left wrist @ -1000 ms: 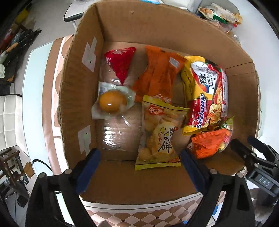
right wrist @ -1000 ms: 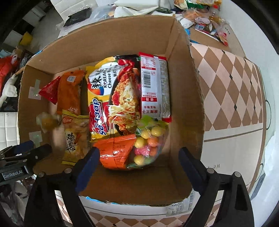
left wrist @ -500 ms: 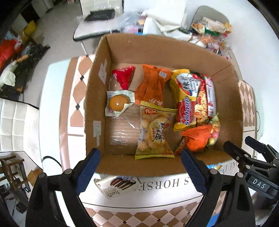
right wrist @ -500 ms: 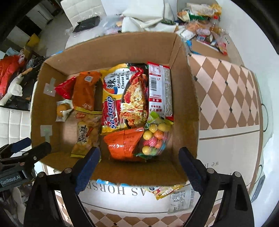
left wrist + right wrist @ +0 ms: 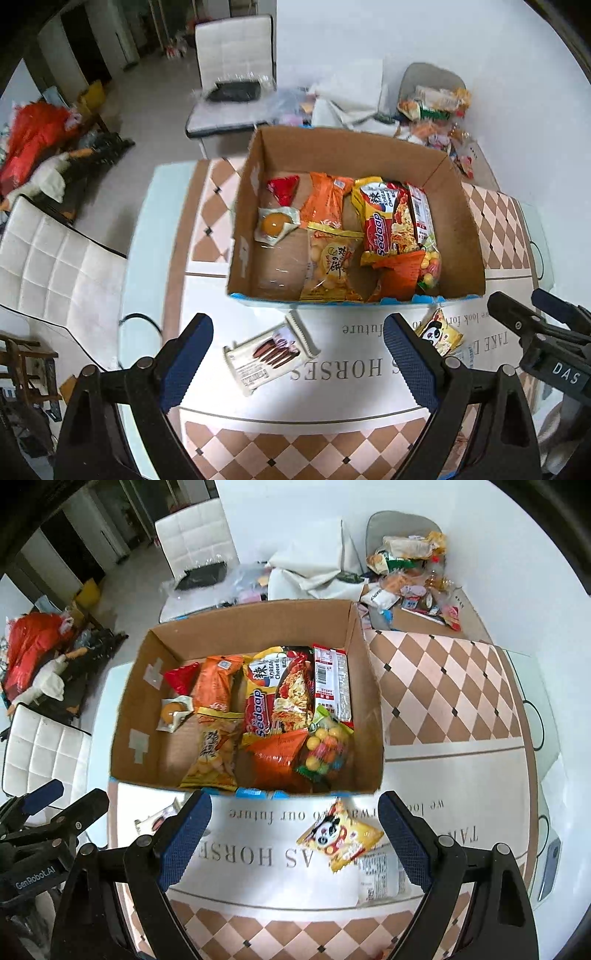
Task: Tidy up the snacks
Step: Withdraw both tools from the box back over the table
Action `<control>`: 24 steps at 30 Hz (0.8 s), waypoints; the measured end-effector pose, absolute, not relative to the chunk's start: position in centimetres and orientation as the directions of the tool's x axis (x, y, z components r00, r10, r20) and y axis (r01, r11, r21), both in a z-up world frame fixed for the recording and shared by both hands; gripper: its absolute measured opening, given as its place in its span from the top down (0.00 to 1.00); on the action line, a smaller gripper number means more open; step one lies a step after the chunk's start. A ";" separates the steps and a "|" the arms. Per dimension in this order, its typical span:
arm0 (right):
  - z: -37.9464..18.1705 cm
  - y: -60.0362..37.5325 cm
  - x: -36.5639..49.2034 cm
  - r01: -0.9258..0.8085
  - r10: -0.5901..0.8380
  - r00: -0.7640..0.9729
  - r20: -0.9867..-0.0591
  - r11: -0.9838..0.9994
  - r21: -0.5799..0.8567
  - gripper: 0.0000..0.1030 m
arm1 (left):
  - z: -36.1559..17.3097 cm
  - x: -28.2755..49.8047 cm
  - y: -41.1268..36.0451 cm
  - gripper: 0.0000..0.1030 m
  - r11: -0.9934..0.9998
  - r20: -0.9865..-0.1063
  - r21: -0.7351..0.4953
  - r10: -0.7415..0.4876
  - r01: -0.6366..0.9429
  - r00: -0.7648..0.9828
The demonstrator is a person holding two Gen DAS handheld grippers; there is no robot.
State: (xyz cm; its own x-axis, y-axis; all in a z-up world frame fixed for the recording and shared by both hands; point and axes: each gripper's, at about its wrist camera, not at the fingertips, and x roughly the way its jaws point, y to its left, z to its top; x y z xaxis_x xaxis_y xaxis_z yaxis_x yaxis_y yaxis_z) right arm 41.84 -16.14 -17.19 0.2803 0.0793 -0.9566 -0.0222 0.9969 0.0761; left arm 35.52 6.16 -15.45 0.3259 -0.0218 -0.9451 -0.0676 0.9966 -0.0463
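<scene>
An open cardboard box [image 5: 469,236] [image 5: 369,716] on the table holds several snack packs, among them a Sedaap noodle pack [image 5: 384,221] [image 5: 273,698] and a yellow puff bag [image 5: 330,267]. On the table in front of it lie a white chocolate-biscuit pack [image 5: 269,352] and a yellow panda snack pack [image 5: 340,838] [image 5: 439,334]. My left gripper [image 5: 297,362] is open and empty above the biscuit pack. My right gripper [image 5: 295,836] is open and empty, just left of the panda pack.
A pile of loose snacks [image 5: 410,572] lies beyond the box at the back right. White chairs [image 5: 55,273] [image 5: 232,74] stand left and behind the table. A white packet [image 5: 376,878] lies under the panda pack. The table's front edge is close below both grippers.
Both grippers have pulled back and up out of the box. The table in front of the box, with the biscuit and panda packs, has come into view. Both stay open.
</scene>
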 end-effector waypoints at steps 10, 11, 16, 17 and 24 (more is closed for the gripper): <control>-13.3 -16.3 36.2 -0.035 0.085 0.365 -0.927 0.996 0.078 0.09 | -12.3 30.3 5.6 0.09 0.997 -0.911 -0.037 -0.005 -0.071 0.413; -13.0 -16.4 35.7 -0.036 0.090 0.370 -0.924 0.996 0.083 0.09 | -12.0 29.9 5.6 0.09 0.997 -0.909 -0.038 -0.005 -0.071 0.418; -12.2 -16.9 33.8 -0.028 0.127 0.368 -0.921 0.992 0.126 0.09 | -11.3 28.4 5.1 0.09 0.997 -0.904 -0.024 0.012 -0.079 0.427; -12.3 -17.3 33.3 -0.018 0.141 0.356 -0.924 0.989 0.145 0.09 | -11.4 28.1 4.9 0.09 0.996 -0.905 -0.022 0.015 -0.083 0.425; -17.9 -23.9 29.3 0.184 0.182 0.212 -0.960 0.957 0.223 0.09 | -15.2 25.9 1.9 0.08 0.999 -0.933 0.008 0.020 -0.036 0.358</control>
